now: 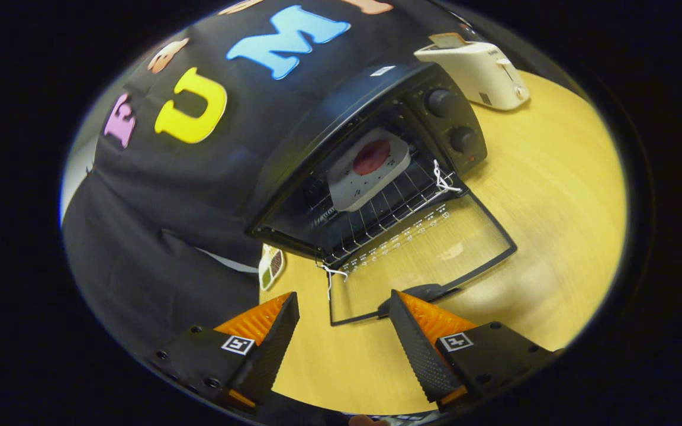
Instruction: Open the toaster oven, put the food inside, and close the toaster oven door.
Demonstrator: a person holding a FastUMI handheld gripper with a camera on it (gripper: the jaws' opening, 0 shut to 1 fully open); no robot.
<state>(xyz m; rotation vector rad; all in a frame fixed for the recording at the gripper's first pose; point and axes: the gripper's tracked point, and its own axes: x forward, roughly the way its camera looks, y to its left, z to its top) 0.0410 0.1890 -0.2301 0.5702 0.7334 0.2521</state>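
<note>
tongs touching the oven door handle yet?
Cannot tell. In the gripper view the open tongs hold nothing; one finger overlaps the door handle, hiding any contact or gap. Food tray sits inside.

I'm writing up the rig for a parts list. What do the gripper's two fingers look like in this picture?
The gripper has two wedge-shaped black fingers with finely textured inner pads and ribbed orange outer faces. Each finger sits on a black block with small screws and carries a square black-and-white marker tag on top. No cables are visible.
</note>
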